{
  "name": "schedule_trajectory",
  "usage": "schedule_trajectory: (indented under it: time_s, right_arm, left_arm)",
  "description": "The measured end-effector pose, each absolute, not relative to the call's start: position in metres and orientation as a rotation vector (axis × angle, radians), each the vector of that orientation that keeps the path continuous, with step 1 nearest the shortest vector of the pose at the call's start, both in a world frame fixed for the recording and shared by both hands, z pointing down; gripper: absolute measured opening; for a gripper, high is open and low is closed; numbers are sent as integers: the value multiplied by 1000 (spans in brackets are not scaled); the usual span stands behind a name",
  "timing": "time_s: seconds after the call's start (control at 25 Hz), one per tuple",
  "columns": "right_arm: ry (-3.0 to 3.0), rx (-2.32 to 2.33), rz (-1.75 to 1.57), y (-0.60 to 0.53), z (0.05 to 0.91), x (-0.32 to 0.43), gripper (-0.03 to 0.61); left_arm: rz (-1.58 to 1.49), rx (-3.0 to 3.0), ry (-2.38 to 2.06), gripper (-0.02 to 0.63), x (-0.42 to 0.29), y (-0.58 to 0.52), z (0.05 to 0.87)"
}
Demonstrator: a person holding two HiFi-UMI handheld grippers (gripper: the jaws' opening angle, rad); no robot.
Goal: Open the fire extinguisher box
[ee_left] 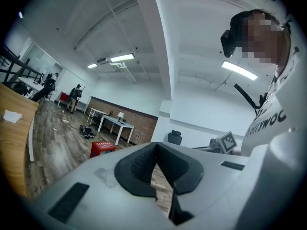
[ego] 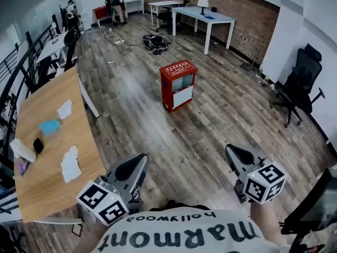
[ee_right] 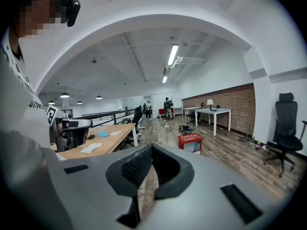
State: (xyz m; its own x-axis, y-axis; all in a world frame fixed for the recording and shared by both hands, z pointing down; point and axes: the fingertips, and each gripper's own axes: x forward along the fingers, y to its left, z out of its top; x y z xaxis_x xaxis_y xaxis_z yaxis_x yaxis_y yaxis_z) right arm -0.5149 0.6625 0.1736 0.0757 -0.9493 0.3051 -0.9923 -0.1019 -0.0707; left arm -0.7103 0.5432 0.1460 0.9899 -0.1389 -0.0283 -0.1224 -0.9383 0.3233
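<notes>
While both grippers are held low and close to the person's body, the red fire extinguisher box [ego: 178, 84] stands alone on the wooden floor [ego: 210, 136], well apart from them and straight ahead. Nothing lies on the boards between it and the person.

The box is upright and taller than it is wide. It has white lettering on its lid and a pale windowed front, which is turned roughly toward the person and angled a little to their right.

The left gripper [ego: 138, 162] is at the bottom left of the head view, aimed forward and slightly inward. Its fingers [ee_left: 136, 166] are pressed together with nothing between them. The right gripper [ego: 233, 152] is at the bottom right, tipped a little downward and also angled inward. Its fingers [ee_right: 134, 169] are closed too, and hold nothing.

From the left gripper the box appears to the left of the fingertips. From the right gripper it appears just to the right of them. The box therefore sits roughly midway between the two lines of aim, and neither hand is clearly nearer.

A long wooden counter [ego: 52, 188] with papers on it runs along the person's left, clear of the route. Judging from this, the next move is to walk forward to the box. After that, the slightly rightward-facing front suggests the right gripper would reach it more squarely.
</notes>
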Motion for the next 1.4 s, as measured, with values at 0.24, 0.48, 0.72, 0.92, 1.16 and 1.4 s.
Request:
schedule_trajectory:
  time_s: [0.24, 0.48, 0.72, 0.92, 1.16, 1.4]
  right_arm:
    - [-1946, 2214, 439, 668, 191, -523, 9]
    - [-2025, 2214, 382, 665, 177, -531, 11]
    - [-2027, 2186, 350, 652, 177, -506, 11]
    - [-1983, 2164, 388, 648, 194, -468, 11]
    - [-2042, 2223, 481, 643, 195, -400, 11]
    - [-2097, 2185, 485, 629, 199, -342, 11]
  left_arm:
    - [-57, 2807, -136, 6, -712, 545, 158]
    - [-59, 2766, -103, 6, -706, 537, 165]
    - [-53, 2771, -123, 6, -682, 527, 169]
    - [-15, 2695, -148, 6, -649, 519, 191]
    - [-30, 2699, -167, 6, -587, 513, 183]
    - [17, 2705, -210, 6, -533, 517, 186]
